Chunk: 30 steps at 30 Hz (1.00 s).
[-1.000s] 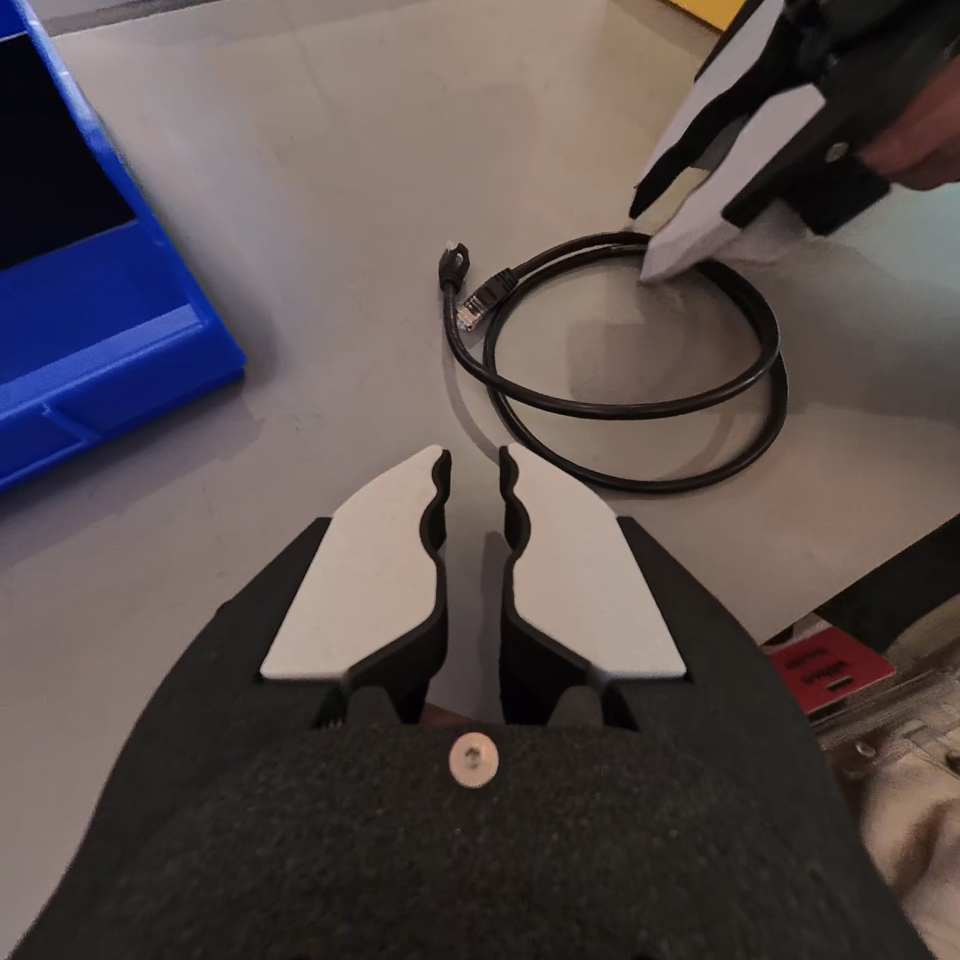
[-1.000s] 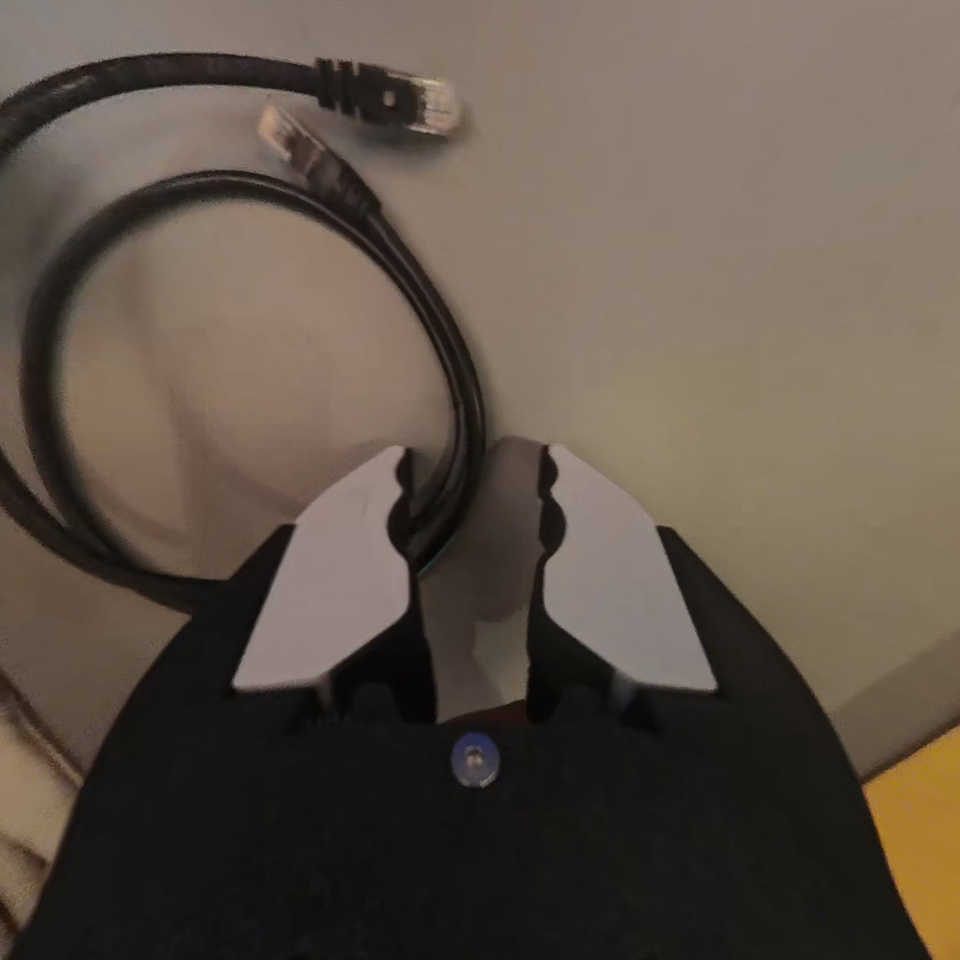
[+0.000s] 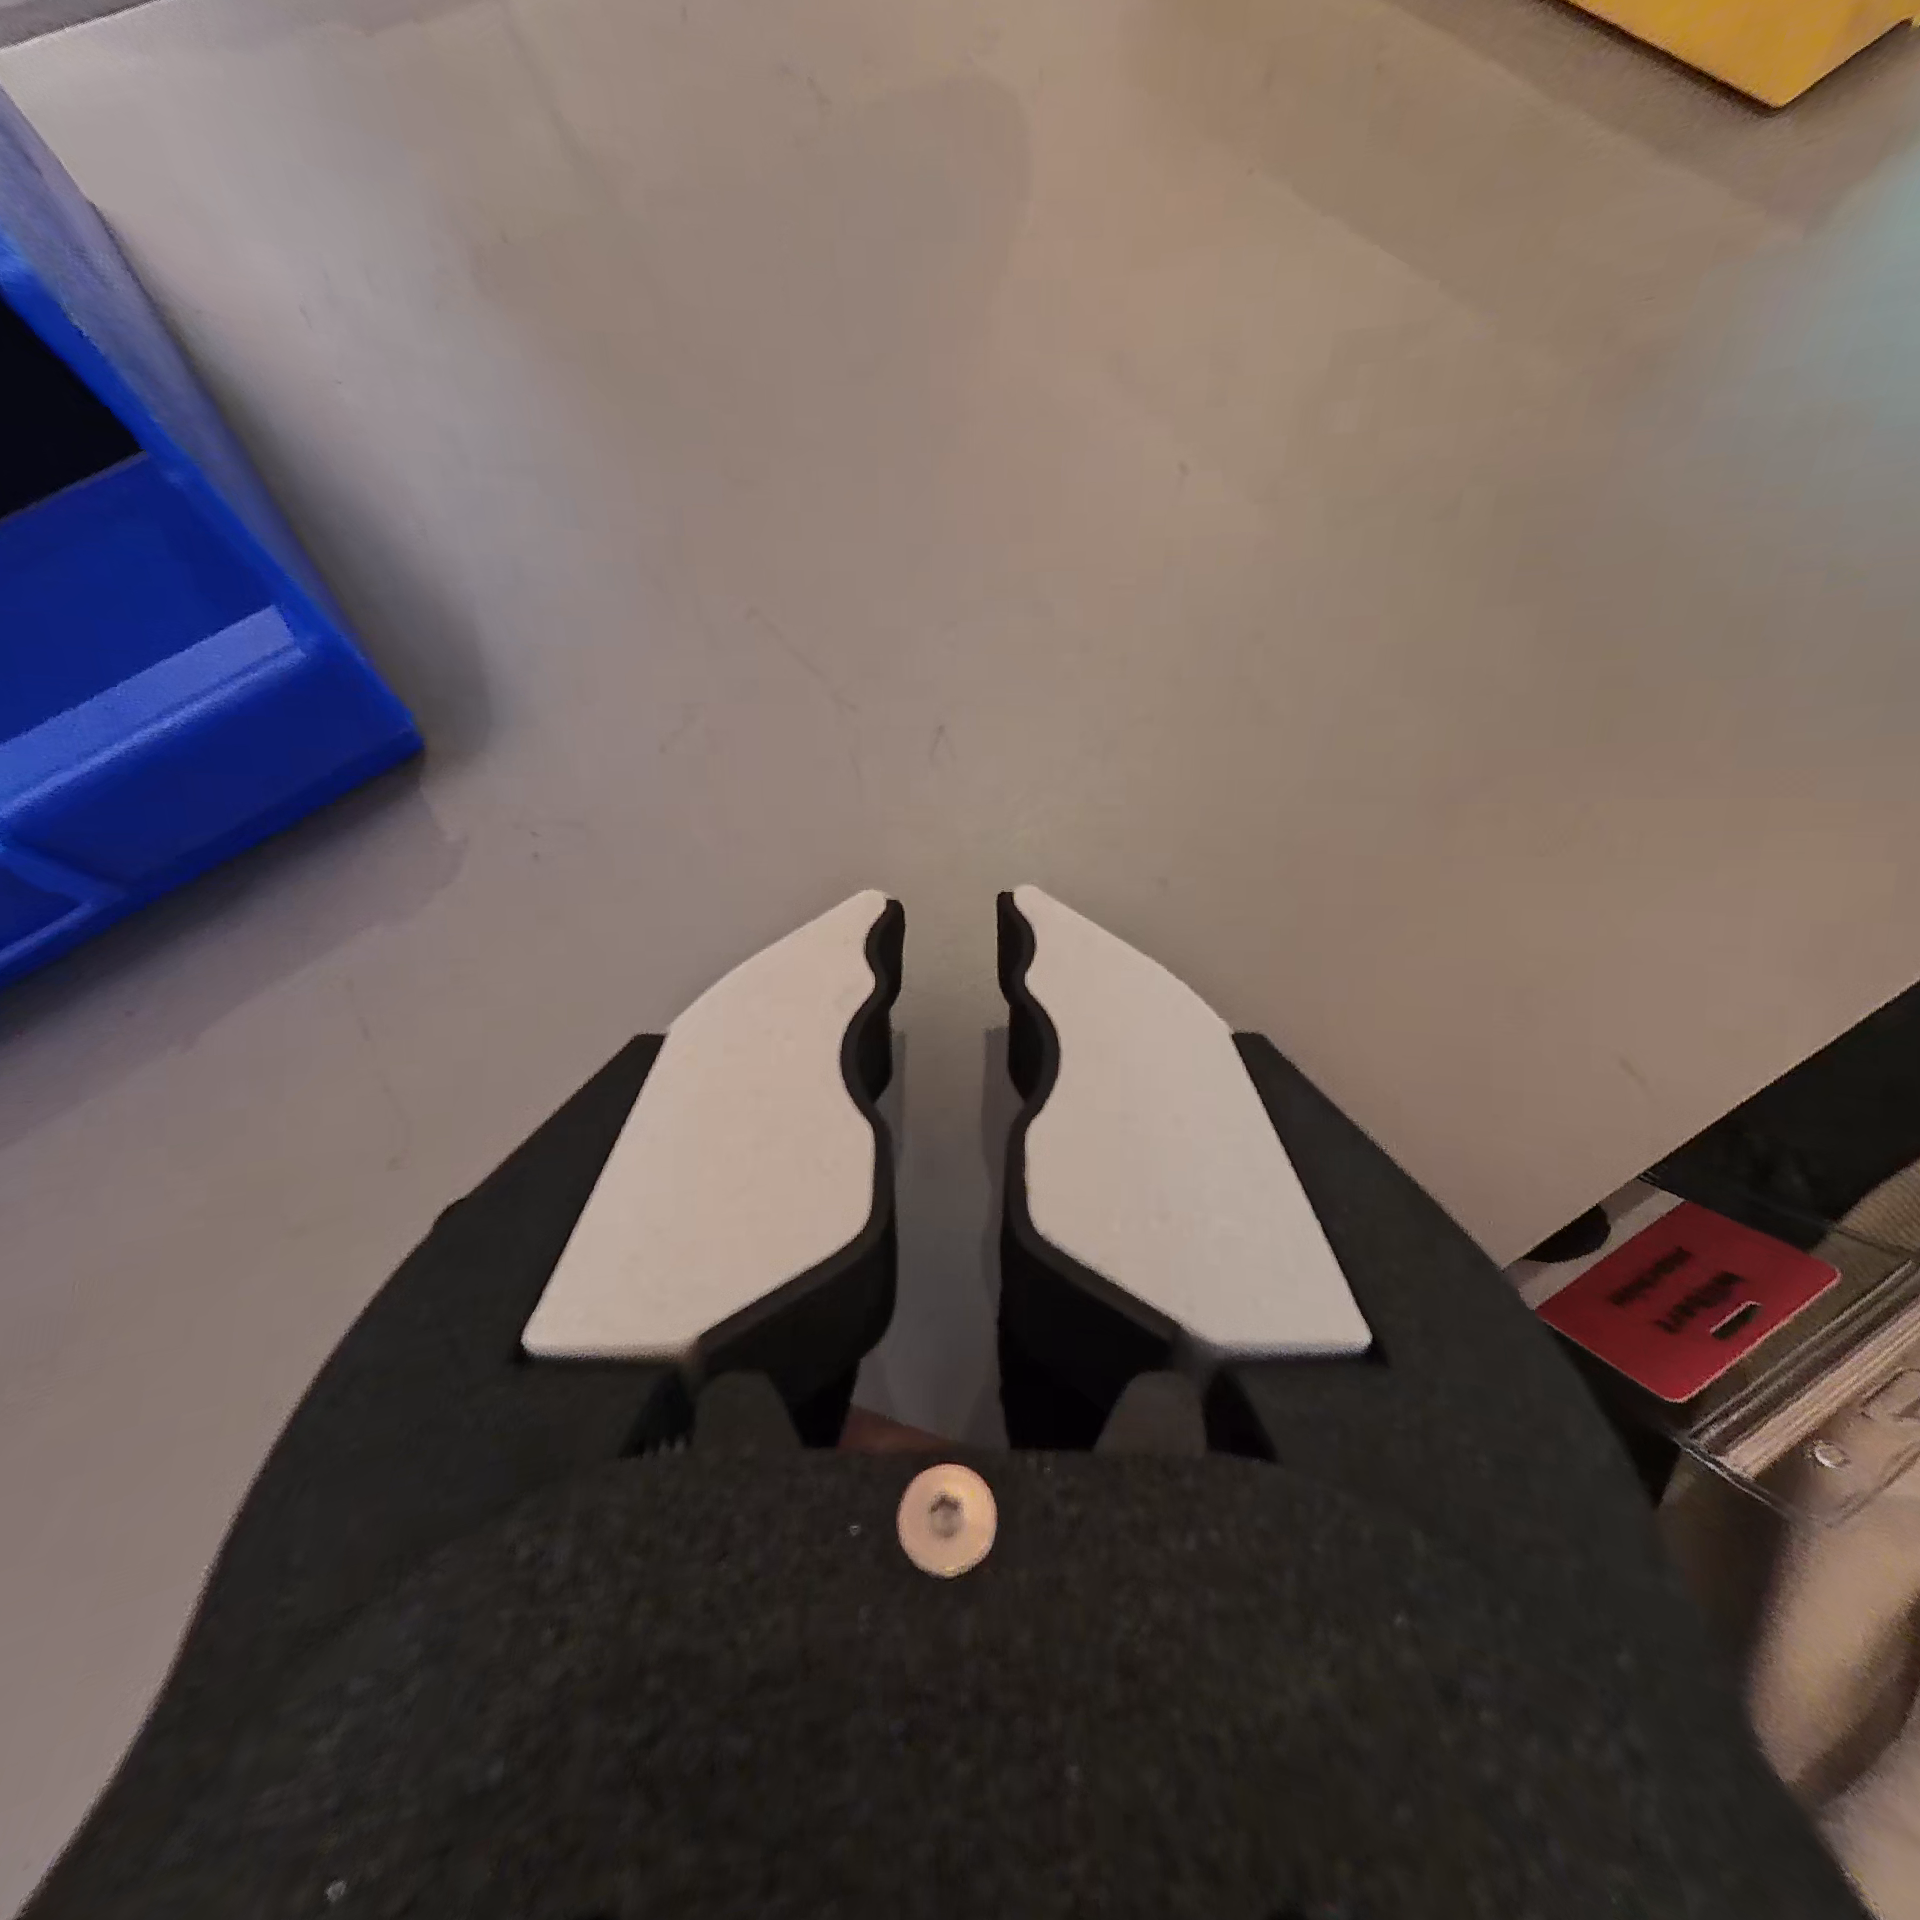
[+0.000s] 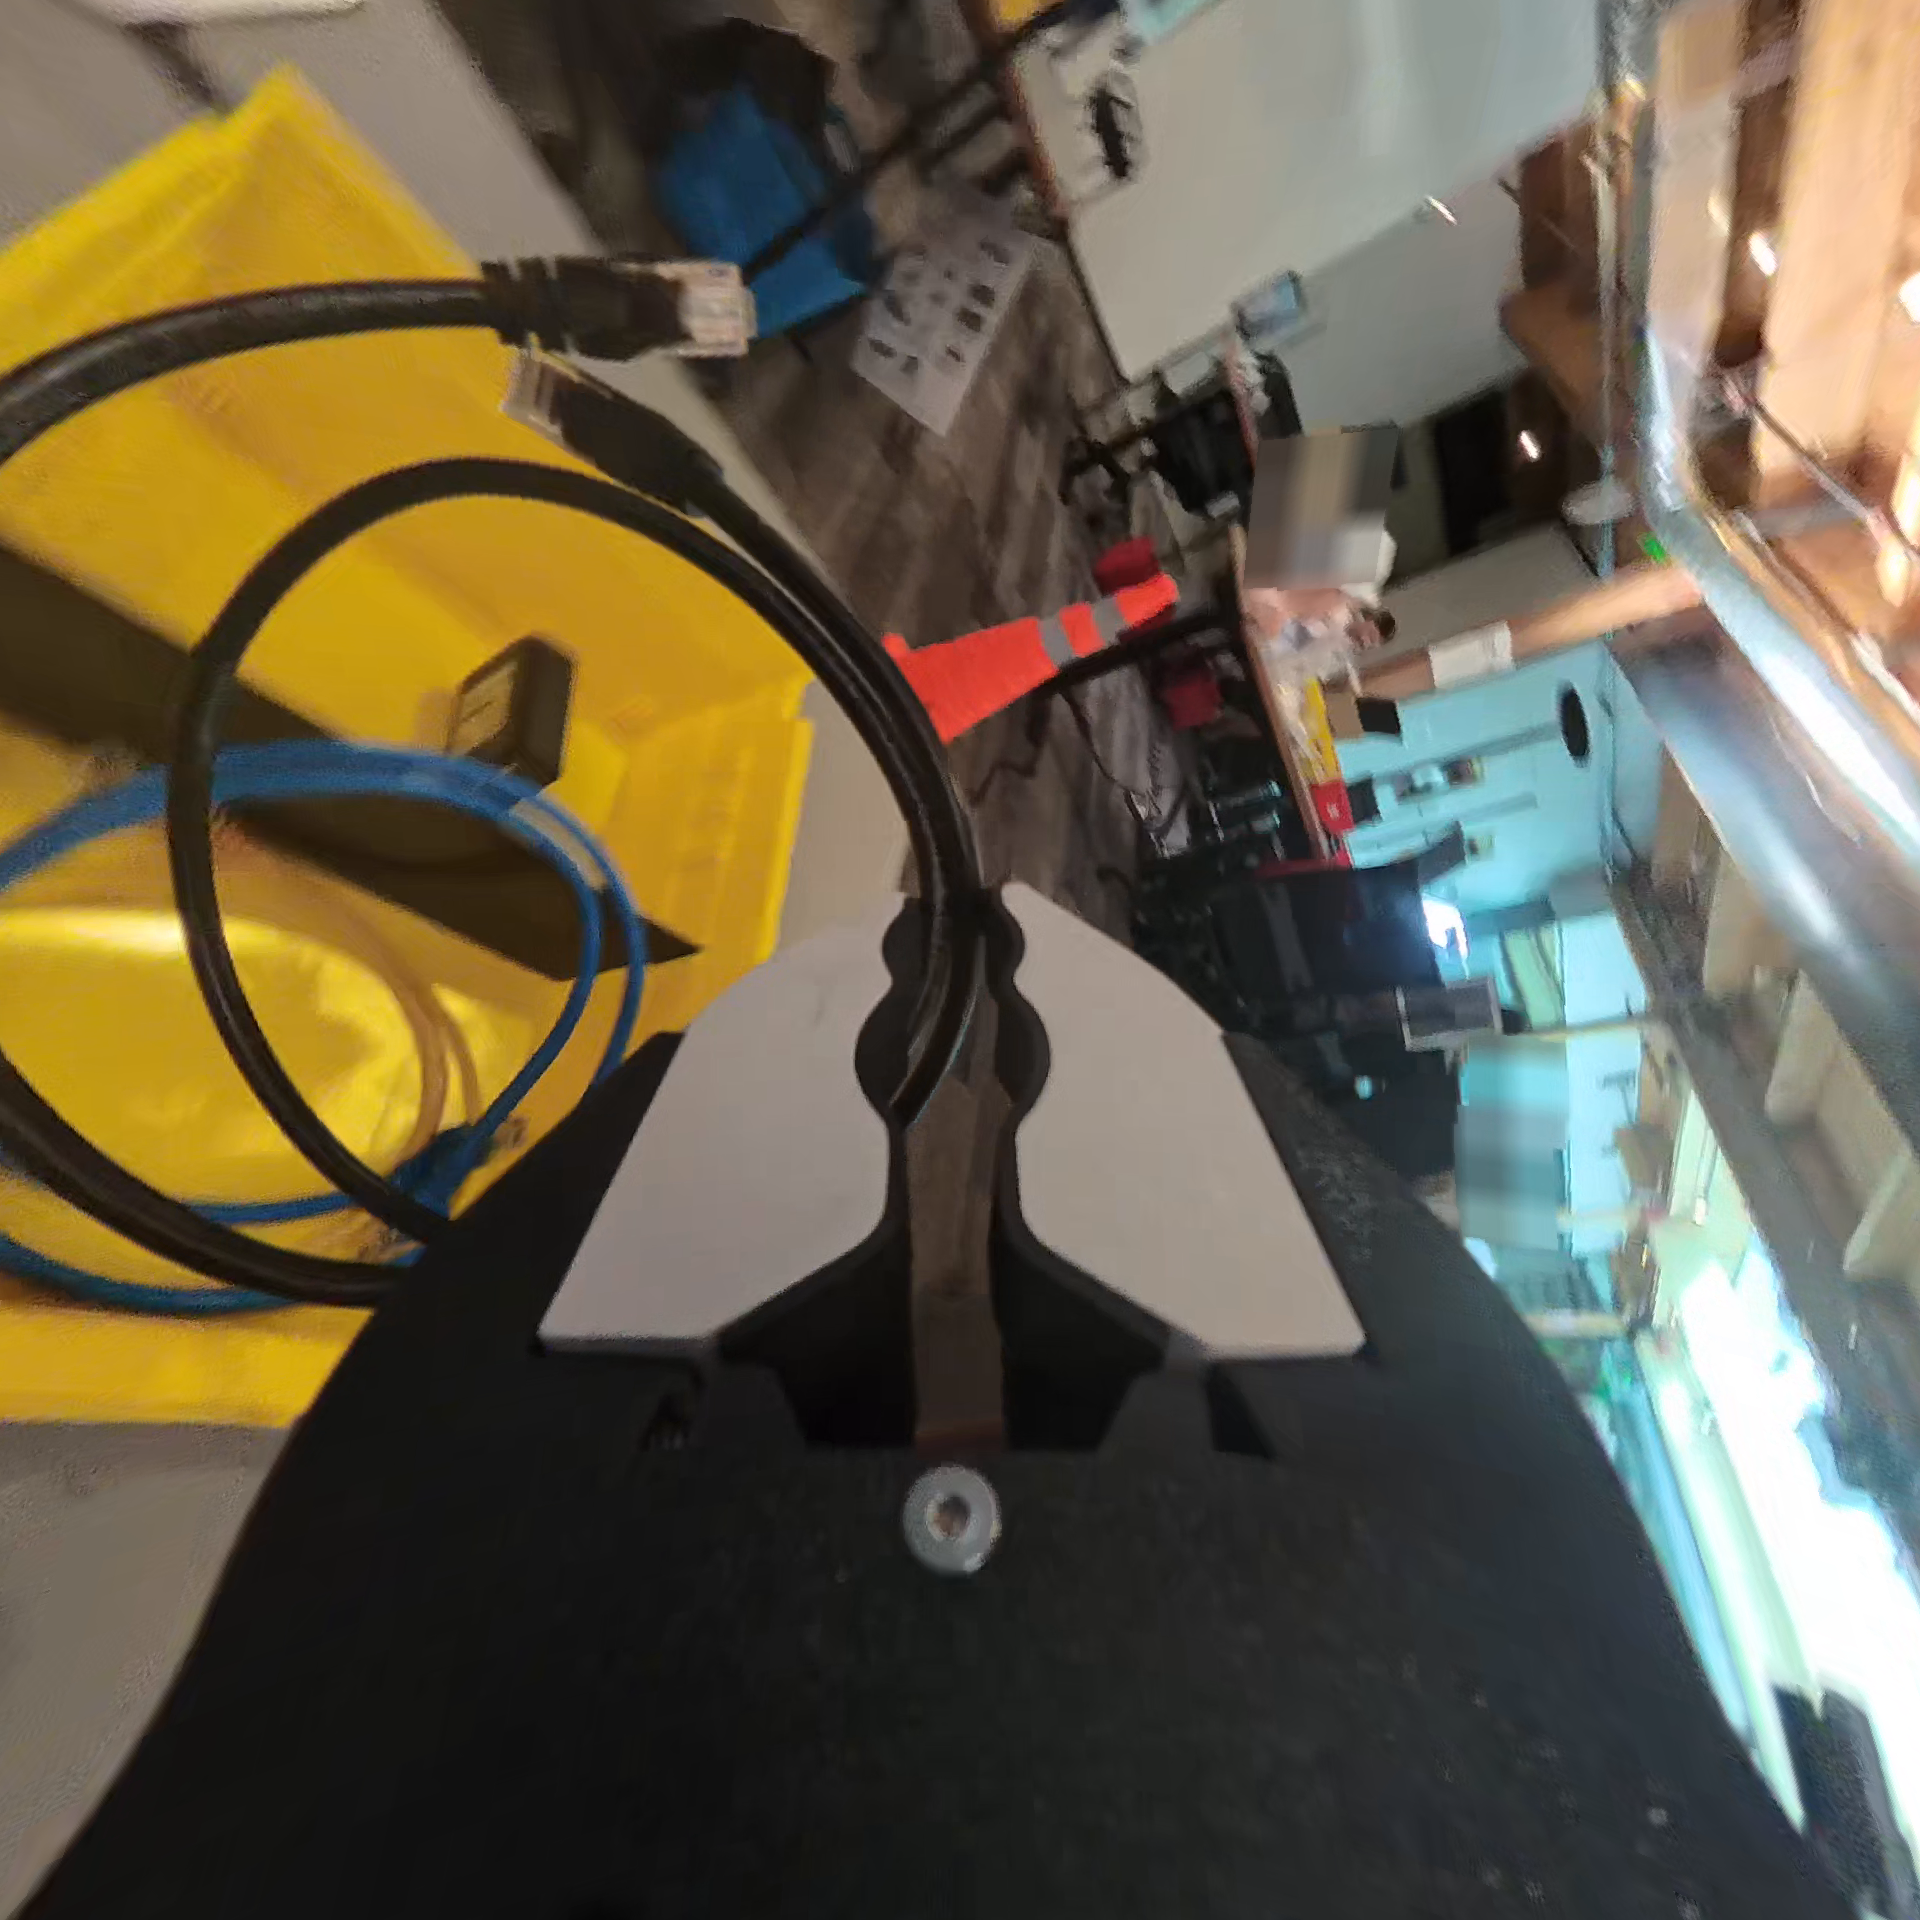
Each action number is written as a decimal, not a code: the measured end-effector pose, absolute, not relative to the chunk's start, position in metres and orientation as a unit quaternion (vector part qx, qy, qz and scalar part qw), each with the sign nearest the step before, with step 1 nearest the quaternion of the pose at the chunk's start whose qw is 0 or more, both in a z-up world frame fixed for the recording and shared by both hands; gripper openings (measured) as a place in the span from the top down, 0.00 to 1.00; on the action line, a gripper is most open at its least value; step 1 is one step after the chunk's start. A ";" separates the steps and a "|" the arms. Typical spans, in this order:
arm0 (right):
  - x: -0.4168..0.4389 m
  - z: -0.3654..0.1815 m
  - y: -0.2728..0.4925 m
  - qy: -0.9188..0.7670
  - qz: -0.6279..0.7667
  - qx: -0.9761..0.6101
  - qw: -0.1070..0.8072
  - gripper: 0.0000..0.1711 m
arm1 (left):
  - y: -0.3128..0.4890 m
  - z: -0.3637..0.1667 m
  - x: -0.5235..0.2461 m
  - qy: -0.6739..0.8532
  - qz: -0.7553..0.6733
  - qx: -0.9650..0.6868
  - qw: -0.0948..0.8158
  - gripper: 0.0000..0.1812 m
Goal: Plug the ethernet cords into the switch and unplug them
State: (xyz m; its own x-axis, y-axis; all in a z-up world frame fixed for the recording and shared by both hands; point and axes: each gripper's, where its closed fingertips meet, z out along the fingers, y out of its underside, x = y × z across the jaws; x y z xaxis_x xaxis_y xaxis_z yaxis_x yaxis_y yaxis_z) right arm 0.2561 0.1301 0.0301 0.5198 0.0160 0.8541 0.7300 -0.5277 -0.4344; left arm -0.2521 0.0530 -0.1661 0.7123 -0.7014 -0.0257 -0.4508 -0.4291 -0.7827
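1. Right gripper (image 4: 954, 940): white-faced fingers (image 4: 748, 1122) clamped on two strands of the coiled black ethernet cord (image 4: 208, 935), pinched near the tips. The coil hangs free in the air to the left of the fingers.
2. Both clear-tipped plugs (image 4: 717, 301) sit at the top of the loop, well apart from the grip point.
3. Behind the coil: open yellow plastic bin (image 4: 312, 499) holding a blue ethernet cord (image 4: 582, 914) and a small dark box, blurred; cannot tell whether it is the switch.
4. Left gripper (image 3: 951, 914): fingers (image 3: 727, 1164) parted by a narrow gap, holding nothing, hovering over the bare grey surface (image 3: 1039, 520). Blue plastic bin (image 3: 156, 675) to its left.
5. Step in hand, by my reading: moving the black cord toward the yellow bin, no plugging under way.
6. Next move calls for a regrip close behind one plug, probably with the free left fingers, and a switch port in view.
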 end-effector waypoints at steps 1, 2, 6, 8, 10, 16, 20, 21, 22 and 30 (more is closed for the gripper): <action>0.260 0.007 0.132 -0.272 -0.419 -0.763 0.410 0.94 | 0.053 -0.166 -0.252 0.347 -0.153 -0.831 0.407 0.91; 0.263 -0.017 0.133 -0.290 -0.407 -0.767 0.401 0.94 | 0.053 -0.166 -0.252 0.348 -0.152 -0.831 0.407 0.91; 0.272 -0.079 0.141 -0.326 -0.378 -0.780 0.376 0.93 | 0.054 -0.167 -0.252 0.348 -0.149 -0.831 0.406 0.91; 0.274 -0.092 0.150 -0.330 -0.366 -0.793 0.357 0.93 | 0.054 -0.169 -0.251 0.350 -0.148 -0.832 0.404 0.91; 0.277 -0.112 0.158 -0.340 -0.346 -0.820 0.304 0.93 | 0.054 -0.168 -0.250 0.352 -0.147 -0.831 0.405 0.91; 0.285 -0.119 0.178 -0.364 -0.405 -0.811 0.215 0.93 | 0.055 -0.167 -0.251 0.350 -0.143 -0.829 0.411 0.91; 0.281 -0.104 0.173 -0.310 -0.365 -0.839 0.259 0.88 | 0.057 -0.162 -0.252 0.345 -0.150 -0.826 0.420 0.91; 0.280 -0.093 0.168 -0.286 -0.356 -0.845 0.278 0.87 | 0.057 -0.160 -0.253 0.342 -0.154 -0.825 0.424 0.90; 0.278 -0.079 0.162 -0.262 -0.351 -0.847 0.301 0.86 | 0.058 -0.158 -0.253 0.339 -0.156 -0.823 0.428 0.90; 0.177 -0.031 0.070 -0.051 -0.153 -0.804 0.573 0.85 | 0.074 -0.132 -0.270 0.298 -0.150 -0.804 0.492 0.88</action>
